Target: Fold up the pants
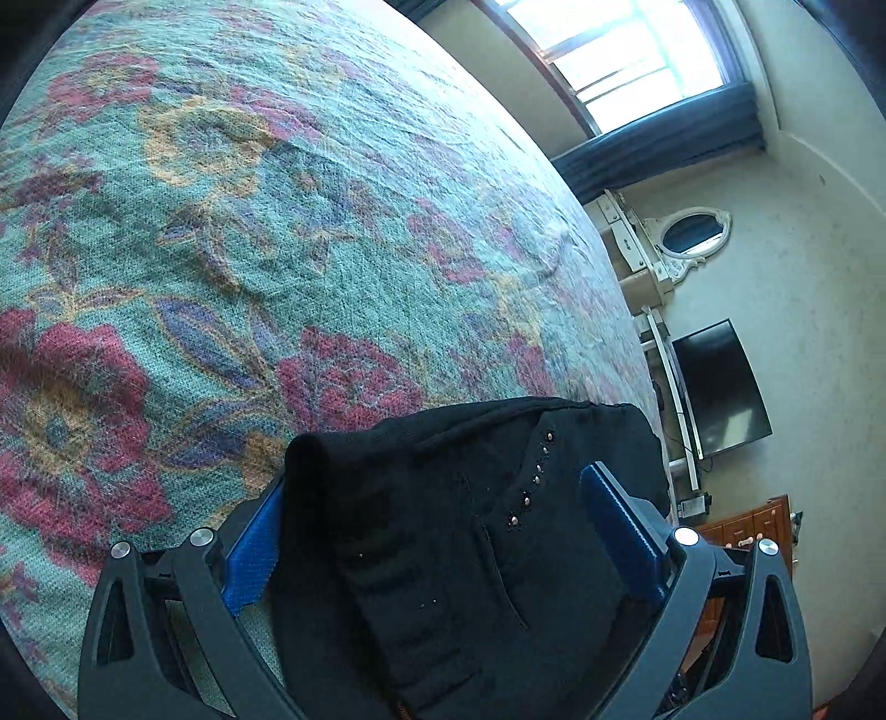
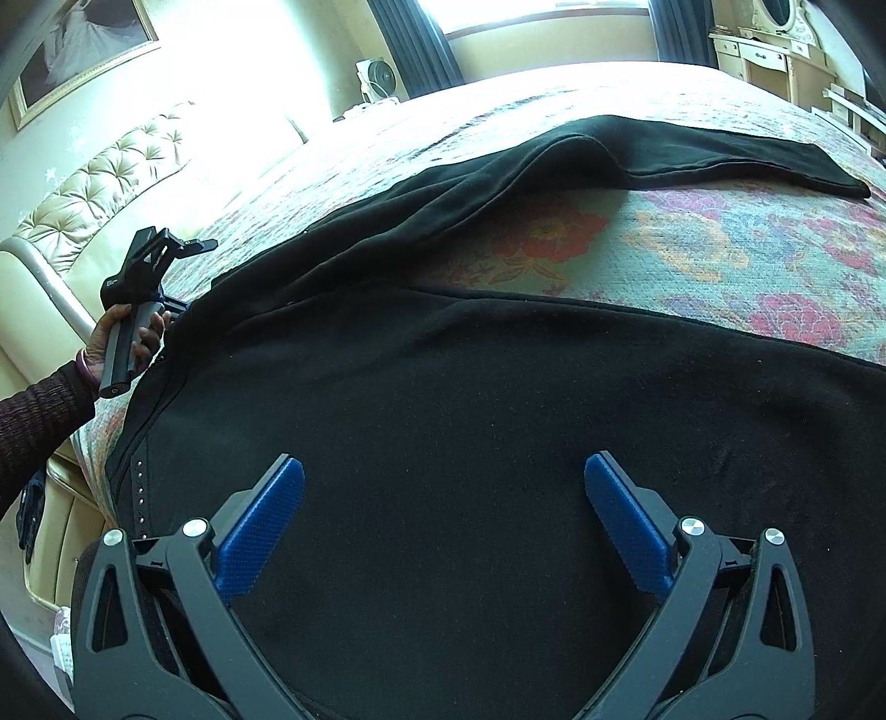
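black pants (image 2: 498, 415) spread across floral bedspread (image 2: 720, 249) on the bed, legs parted | left hand-held gripper (image 1: 437, 526): blue pads spread wide, bunched pants fabric between them, grip cannot tell | right hand-held gripper (image 2: 443, 515): fingers wide apart, hovering over pants, holding nothing | person's hand (image 2: 130, 343) grips left tool's handle by the pants' edge

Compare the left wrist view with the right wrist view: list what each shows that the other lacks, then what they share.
Only the left wrist view shows the wall-mounted TV, the wooden drawers and the left gripper open around a bunched part of the pants. Only the right wrist view shows the tufted headboard, the framed picture, the hand holding the left gripper, and the open right gripper. Both show the black pants, the floral bedspread and the oval mirror.
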The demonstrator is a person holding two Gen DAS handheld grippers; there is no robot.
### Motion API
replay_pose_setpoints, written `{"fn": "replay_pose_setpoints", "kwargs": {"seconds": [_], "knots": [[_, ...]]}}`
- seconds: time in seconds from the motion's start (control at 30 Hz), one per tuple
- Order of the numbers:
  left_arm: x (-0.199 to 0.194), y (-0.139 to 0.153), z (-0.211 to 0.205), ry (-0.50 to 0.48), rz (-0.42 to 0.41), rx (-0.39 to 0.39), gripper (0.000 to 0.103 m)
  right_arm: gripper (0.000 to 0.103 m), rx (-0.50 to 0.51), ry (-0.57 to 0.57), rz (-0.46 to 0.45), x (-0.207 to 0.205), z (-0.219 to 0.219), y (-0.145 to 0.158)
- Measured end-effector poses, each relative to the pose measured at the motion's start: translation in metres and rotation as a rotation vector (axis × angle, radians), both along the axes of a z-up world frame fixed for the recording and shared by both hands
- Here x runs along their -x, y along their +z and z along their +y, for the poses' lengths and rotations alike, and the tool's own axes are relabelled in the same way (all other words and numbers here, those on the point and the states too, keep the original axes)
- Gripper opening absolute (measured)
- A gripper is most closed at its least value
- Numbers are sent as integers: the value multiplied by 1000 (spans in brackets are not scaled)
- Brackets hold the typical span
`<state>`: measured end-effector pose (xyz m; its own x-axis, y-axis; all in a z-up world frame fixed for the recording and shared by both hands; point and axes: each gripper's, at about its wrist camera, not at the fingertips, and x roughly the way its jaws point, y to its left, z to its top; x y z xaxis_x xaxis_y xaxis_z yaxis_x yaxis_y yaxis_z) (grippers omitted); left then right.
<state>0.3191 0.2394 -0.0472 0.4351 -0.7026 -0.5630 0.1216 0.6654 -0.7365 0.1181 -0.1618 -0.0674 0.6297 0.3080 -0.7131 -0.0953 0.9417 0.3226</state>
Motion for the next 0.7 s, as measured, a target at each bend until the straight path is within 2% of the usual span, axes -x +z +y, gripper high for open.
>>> {"fn": "replay_pose_setpoints", "kwargs": {"seconds": [0.1, 0.17, 0.2, 0.23, 0.27, 0.37, 0.5, 0.57, 0.6, 0.67, 0.7], "knots": [[-12, -6, -11, 25, 16, -54, 97, 101, 8, 2, -1, 0, 0, 0], [-13, -7, -24, 19, -10, -146, 94, 101, 9, 7, 2, 0, 0, 1], [-14, -8, -32, 8, -27, -214, 66, 101, 6, 9, 5, 0, 0, 2], [-15, -12, -38, -1, -27, -316, 50, 101, 2, 9, 8, 1, -1, 2], [-15, -19, -38, 11, -8, -383, 32, 101, -5, 7, 11, 2, -2, 3], [-15, -23, -15, 28, 33, -310, 24, 101, -38, 11, 39, -2, -5, 6], [-11, -14, -17, 20, 7, -282, 13, 101, -135, 100, 49, -20, -11, 28], [-10, -8, -26, 29, -23, -276, 12, 101, -168, 180, -17, -40, -15, 52], [-8, -4, -25, 32, -38, -262, 12, 101, -152, 216, -60, -56, -18, 67], [-8, -5, -25, 41, -43, -262, 12, 101, -71, 289, -159, -92, -19, 93], [-9, -8, -26, 42, -35, -263, 12, 101, 5, 339, -219, -114, -15, 104]]}}
